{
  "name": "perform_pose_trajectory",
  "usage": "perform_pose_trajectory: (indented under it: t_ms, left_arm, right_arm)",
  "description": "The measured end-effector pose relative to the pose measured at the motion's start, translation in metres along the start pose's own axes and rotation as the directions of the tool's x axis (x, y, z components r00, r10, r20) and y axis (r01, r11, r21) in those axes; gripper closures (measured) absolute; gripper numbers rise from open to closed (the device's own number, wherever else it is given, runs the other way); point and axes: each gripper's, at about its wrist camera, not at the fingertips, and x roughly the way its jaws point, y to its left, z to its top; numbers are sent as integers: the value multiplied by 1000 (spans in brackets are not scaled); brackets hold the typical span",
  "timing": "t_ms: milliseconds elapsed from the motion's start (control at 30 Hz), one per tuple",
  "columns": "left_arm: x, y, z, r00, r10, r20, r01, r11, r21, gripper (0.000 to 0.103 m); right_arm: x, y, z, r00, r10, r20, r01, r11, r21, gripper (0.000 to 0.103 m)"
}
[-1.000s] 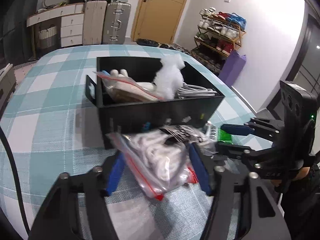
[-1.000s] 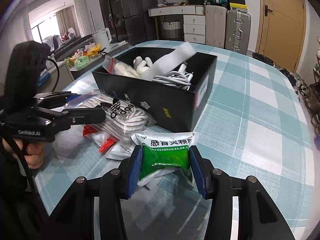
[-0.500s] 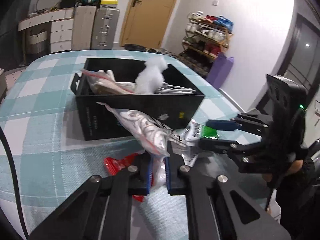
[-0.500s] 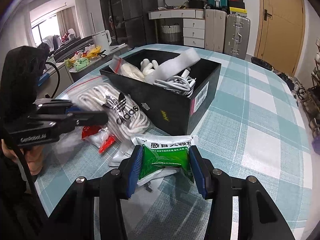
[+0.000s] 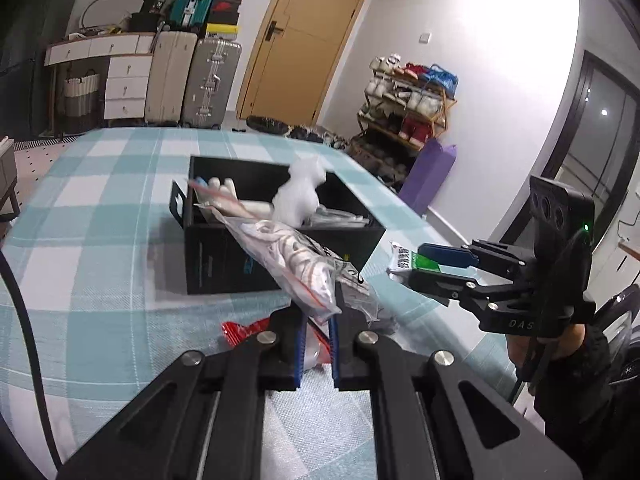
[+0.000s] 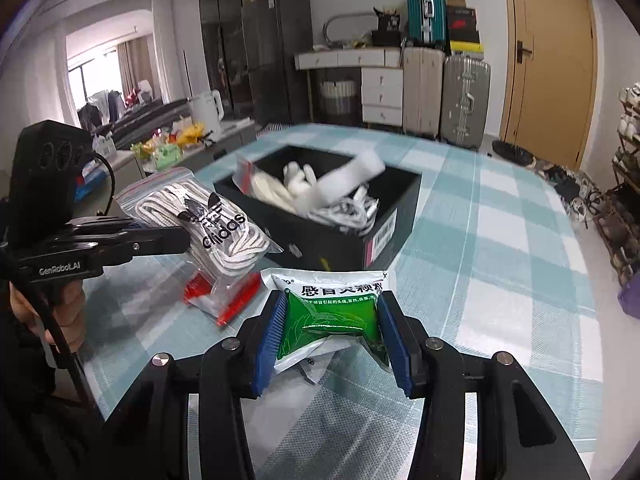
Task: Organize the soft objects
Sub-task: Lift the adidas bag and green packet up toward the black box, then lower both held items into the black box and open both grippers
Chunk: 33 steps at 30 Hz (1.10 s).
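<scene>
While the left claw (image 5: 316,340) pinches the lace bag (image 5: 292,256), seemingly airborne, the right claw (image 6: 332,336) clamps the green sachet (image 6: 332,316).

The room is bright. A white glare washes out the wall (image 5: 516,40) in the left wrist view. Daylight comes through a far window (image 6: 100,80) in the right wrist view. The black box (image 6: 340,240) and the white stuff in it look blurry. Edges bend and the corners go dark.
</scene>
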Motion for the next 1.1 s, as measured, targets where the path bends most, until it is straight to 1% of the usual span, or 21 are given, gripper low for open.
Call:
perform_pose_trajectory:
  t_ms: [133, 300, 600, 833, 967, 1100]
  left_arm:
    - [-11, 0, 10, 999, 4, 41, -3, 1000, -9, 96]
    - [-16, 0, 27, 997, 24, 79, -24, 1000, 1, 96]
    - [-19, 6, 37, 994, 52, 98, -52, 999, 0, 96]
    - [-27, 8, 45, 991, 71, 116, -72, 997, 1, 96]
    - [-29, 7, 51, 990, 72, 124, -73, 997, 5, 96]
    - [-30, 4, 60, 989, 70, 131, -73, 997, 22, 96]
  right_arm:
    - [-14, 4, 6, 999, -7, 51, 8, 1000, -9, 55]
    - [-18, 11, 13, 996, -4, 84, 6, 1000, -24, 55]
    - [-17, 16, 16, 996, 18, 92, -17, 1000, -11, 55]
    - [-32, 17, 25, 991, 3, 134, -1, 1000, -19, 55]
    - [-37, 15, 32, 989, 4, 149, -3, 1000, -7, 55]
    - [-43, 12, 43, 986, -13, 165, 12, 1000, 6, 55]
